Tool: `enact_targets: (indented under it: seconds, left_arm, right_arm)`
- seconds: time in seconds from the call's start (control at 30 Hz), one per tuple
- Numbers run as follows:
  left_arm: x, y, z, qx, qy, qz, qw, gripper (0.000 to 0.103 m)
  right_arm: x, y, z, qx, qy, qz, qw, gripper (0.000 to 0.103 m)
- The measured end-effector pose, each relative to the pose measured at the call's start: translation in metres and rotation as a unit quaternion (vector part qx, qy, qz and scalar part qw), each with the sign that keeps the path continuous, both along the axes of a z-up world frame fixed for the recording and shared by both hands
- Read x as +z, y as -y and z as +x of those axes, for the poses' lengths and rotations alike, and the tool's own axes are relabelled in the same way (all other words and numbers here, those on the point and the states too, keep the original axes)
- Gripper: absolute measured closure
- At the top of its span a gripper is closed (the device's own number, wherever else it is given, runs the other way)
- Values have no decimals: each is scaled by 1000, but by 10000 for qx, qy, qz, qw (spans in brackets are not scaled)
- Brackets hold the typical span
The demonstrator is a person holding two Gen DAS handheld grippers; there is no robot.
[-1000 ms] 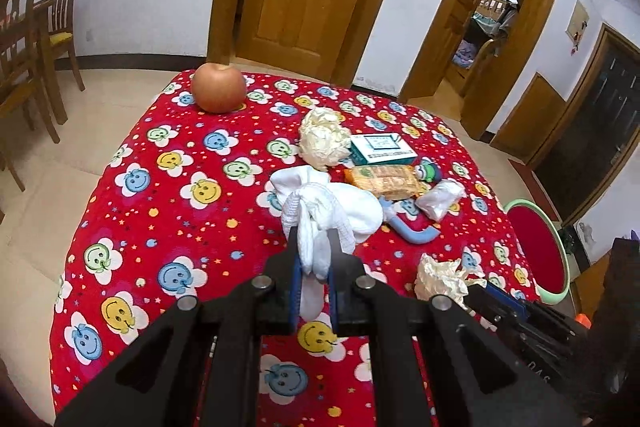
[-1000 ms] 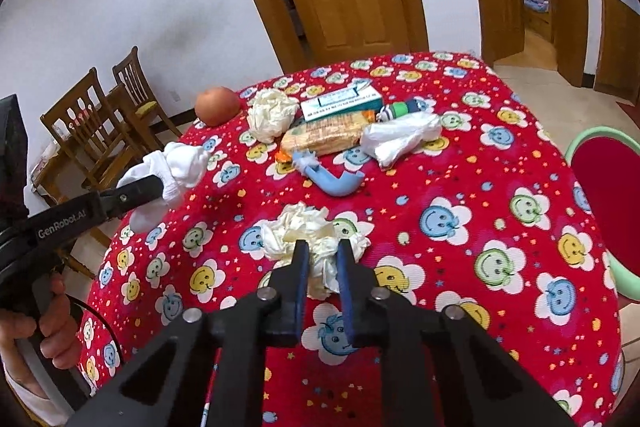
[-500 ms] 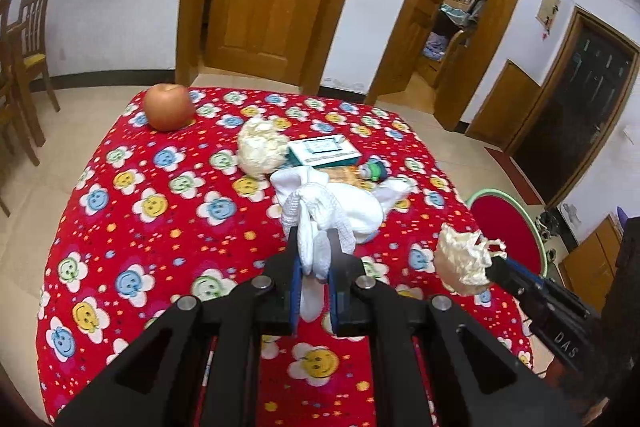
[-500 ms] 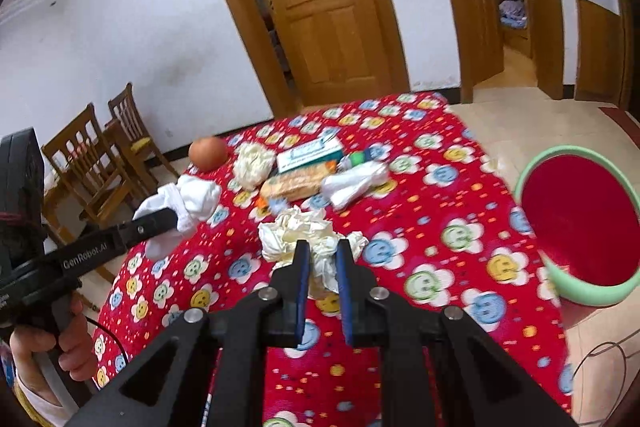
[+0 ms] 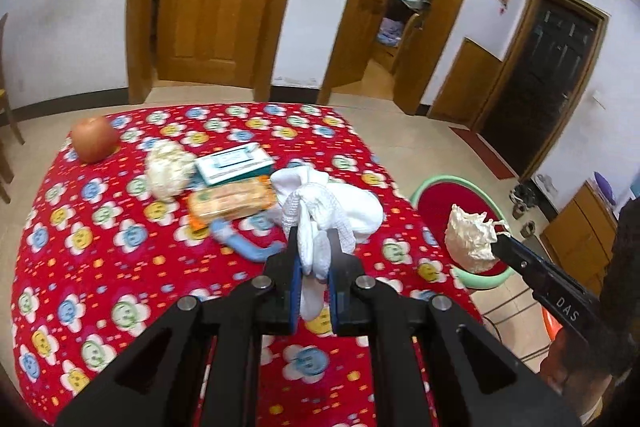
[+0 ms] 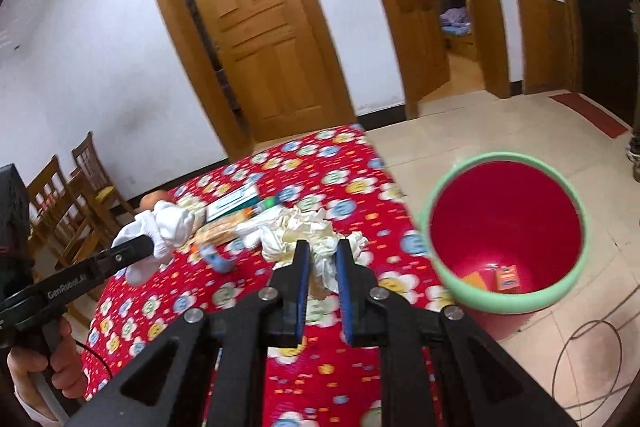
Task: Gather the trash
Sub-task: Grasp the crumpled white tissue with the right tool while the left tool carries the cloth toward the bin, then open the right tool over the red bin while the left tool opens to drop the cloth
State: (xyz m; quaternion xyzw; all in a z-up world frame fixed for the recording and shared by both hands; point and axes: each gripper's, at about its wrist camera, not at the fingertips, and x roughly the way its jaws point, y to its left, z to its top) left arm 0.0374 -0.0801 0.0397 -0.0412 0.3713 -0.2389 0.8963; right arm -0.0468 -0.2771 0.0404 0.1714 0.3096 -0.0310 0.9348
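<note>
Carrying: your right gripper [image 6: 322, 267] clamps crumpled paper [image 6: 304, 233]; left gripper [image 5: 314, 259] clamps white cloth [image 5: 332, 207].
Bin: red bin [image 6: 508, 303] lower right, nearer your right hand.

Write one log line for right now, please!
left gripper: shut on white cloth | right gripper: shut on crumpled paper | red bin: beside table

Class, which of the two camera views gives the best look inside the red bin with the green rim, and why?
The right wrist view: the red bin lies open to the camera, showing orange packets on its bottom. In the left wrist view only part of its rim and inside wall shows, partly hidden behind the crumpled paper held by the right gripper.
</note>
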Motion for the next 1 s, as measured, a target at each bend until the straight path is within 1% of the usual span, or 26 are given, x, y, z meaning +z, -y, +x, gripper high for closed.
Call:
enact_targets:
  seconds: [0.17, 0.33, 0.57, 0.63, 0.67, 0.83, 0.9, 1.0]
  left_arm:
    - [1, 34, 2, -318, 11, 41, 9995, 94]
    - [0, 73, 6, -658, 10, 113, 9978, 94]
    - [-12, 120, 13, -1033, -109, 259, 9942, 94]
    - [-17, 133, 15, -1135, -156, 302, 9930, 94]
    - [-19, 137, 16, -1163, -169, 315, 9926, 94]
    - [-27, 163, 17, -1361, -231, 386, 9897, 94]
    - [-31, 171, 18, -1426, -247, 411, 9886, 94]
    - [-37, 183, 21, -1515, -281, 438, 9871, 94]
  right_arm:
    - [-1, 32, -7, -374, -11, -7, 9993, 88]
    - [-10, 63, -11, -724, -98, 38, 9973, 88]
    - [-28, 100, -11, -1115, -289, 93, 9933, 87]
    - [-32, 108, -11, -1193, -341, 108, 9922, 86]
    - [-34, 111, -12, -1228, -362, 114, 9917, 84]
    - [-44, 132, -15, -1458, -459, 217, 9880, 84]
    - [-47, 139, -17, -1530, -463, 274, 9868, 75]
    - [-49, 146, -19, -1589, -460, 346, 9856, 70]
